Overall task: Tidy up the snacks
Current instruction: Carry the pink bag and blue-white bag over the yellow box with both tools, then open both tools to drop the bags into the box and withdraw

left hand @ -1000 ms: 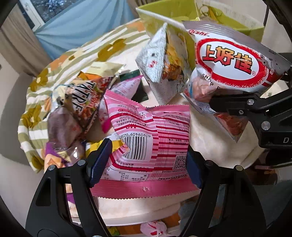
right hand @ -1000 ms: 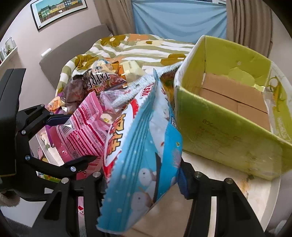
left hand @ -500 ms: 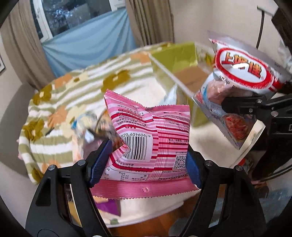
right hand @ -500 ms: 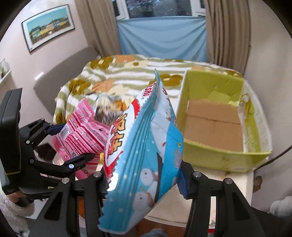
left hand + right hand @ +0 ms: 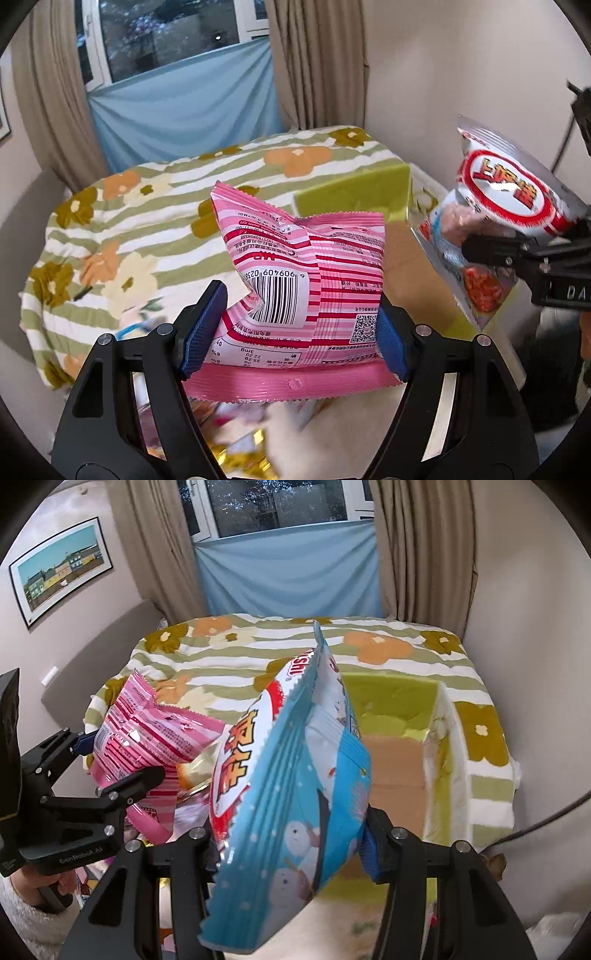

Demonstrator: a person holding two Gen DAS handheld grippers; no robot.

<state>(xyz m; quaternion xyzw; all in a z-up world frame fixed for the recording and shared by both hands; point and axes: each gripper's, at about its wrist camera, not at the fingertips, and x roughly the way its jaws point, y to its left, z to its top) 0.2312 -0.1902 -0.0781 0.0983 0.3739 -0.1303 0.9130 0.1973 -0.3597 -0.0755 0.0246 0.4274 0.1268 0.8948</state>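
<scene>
My pink bag (image 5: 306, 291) hides most of the green box (image 5: 354, 192); snacks below (image 5: 236, 435) blurred, unreadable. Blue bag (image 5: 295, 790) covers my right pad, box's near wall. Left hand (image 5: 40, 882) cut off at frame edge.
</scene>
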